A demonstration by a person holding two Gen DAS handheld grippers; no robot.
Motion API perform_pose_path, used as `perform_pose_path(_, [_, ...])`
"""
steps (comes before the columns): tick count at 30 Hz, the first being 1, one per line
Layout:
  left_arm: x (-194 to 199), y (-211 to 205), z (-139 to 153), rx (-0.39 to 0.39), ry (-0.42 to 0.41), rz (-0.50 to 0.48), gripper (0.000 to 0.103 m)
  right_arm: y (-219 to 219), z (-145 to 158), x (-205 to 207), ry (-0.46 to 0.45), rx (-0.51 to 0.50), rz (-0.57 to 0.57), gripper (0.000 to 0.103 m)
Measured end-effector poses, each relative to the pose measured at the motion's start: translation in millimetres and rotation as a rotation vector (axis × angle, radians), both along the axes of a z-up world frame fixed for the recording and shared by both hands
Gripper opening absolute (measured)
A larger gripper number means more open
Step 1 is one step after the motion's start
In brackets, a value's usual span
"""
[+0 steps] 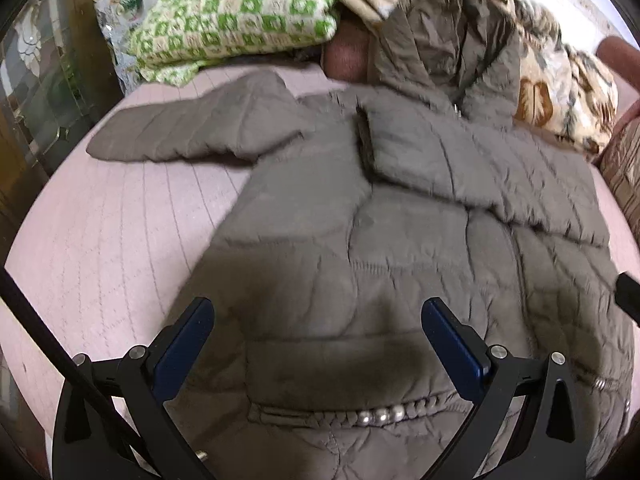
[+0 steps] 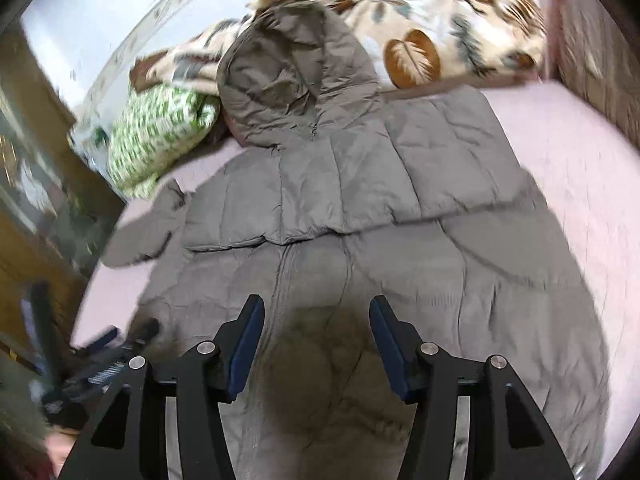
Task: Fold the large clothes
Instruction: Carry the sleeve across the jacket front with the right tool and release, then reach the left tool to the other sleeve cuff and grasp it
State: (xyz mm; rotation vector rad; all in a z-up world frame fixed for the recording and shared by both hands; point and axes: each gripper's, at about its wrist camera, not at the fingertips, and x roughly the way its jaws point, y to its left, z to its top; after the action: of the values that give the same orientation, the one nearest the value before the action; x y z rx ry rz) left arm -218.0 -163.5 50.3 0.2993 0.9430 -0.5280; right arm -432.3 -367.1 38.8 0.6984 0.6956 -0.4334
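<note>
A grey-brown quilted hooded coat (image 1: 400, 240) (image 2: 500, 272) lies front up on the pink quilted bed (image 1: 100, 240) (image 2: 580, 160). Its hood (image 1: 440, 40) (image 2: 288, 72) rests against the bedding at the far end. One sleeve (image 1: 480, 168) (image 2: 340, 192) is folded across the chest; the other sleeve (image 1: 192, 132) stretches out to the left. My left gripper (image 1: 318, 306) hovers open over the lower coat near a pocket trimmed with pearly beads (image 1: 380, 416). My right gripper (image 2: 317, 302) is open above the zip line, nothing between its fingers.
A green-and-cream crochet blanket (image 1: 232, 24) (image 2: 160, 132) and a leaf-patterned blanket (image 1: 560, 92) (image 2: 440, 20) are piled at the bed's far end. A wooden glass-fronted cabinet (image 1: 40, 80) stands at the left. A striped cushion (image 1: 624, 168) borders the right.
</note>
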Motion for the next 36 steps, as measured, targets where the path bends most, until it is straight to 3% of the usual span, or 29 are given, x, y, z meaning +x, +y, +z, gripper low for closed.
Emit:
perform_pose_path(4, [0, -3, -25, 0.060, 0.055, -0.009, 0.103, 0, -4, 1, 0.009, -0.010, 0.010, 0.059])
perform_pose_path(11, [-1, 0, -34, 0.050, 0.056, 0.010, 0.103, -9, -20, 8, 0.028, 0.073, 0.032, 0.060])
perform_pose_path(18, [-6, 7, -39, 0.011, 0.024, 0.005, 0.103, -10, -11, 6, -0.012, 0.079, 0.035, 0.060])
perform_pose_path(24, [-9, 5, -34, 0.050, 0.030, -0.027, 0.103, -13, -7, 7, 0.002, 0.044, 0.022, 0.060])
perform_pose_path(26, [-7, 14, -24, -0.001, 0.076, -0.027, 0.103, -14, -6, 6, 0.004, 0.035, 0.019, 0.060])
perform_pose_path(32, [5, 64, 24, -0.198, 0.094, 0.036, 0.103, -16, -6, 7, 0.007, 0.034, 0.011, 0.060])
perform_pose_path(36, [37, 105, 51, -0.247, 0.089, 0.115, 0.103, -14, -5, 10, 0.001, 0.028, 0.020, 0.060])
